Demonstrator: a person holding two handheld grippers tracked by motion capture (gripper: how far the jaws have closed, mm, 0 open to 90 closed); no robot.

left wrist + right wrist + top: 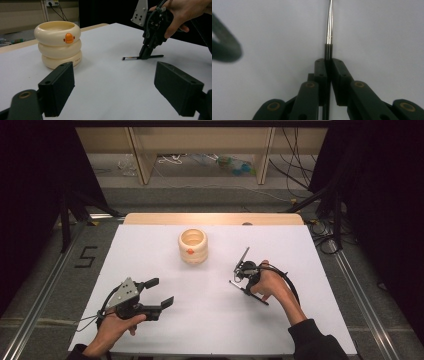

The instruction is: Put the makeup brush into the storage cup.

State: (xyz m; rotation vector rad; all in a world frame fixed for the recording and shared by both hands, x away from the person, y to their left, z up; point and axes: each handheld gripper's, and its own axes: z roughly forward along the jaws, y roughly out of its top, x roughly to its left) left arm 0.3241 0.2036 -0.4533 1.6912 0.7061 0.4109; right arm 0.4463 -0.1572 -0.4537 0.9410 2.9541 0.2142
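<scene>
Two grippers were seen over the white table (150, 255). The right gripper (328, 65) was pinched on a thin brush (329, 30) lying flat on the table at the right, its jaws pressed onto the black handle just behind the metal ferrule. The brush was judged light, stiff and slippery, best held mid-handle. The left gripper (113, 87) was held near left, jaws spread, empty. A cream ringed pot (193, 246) was set farther back.
</scene>
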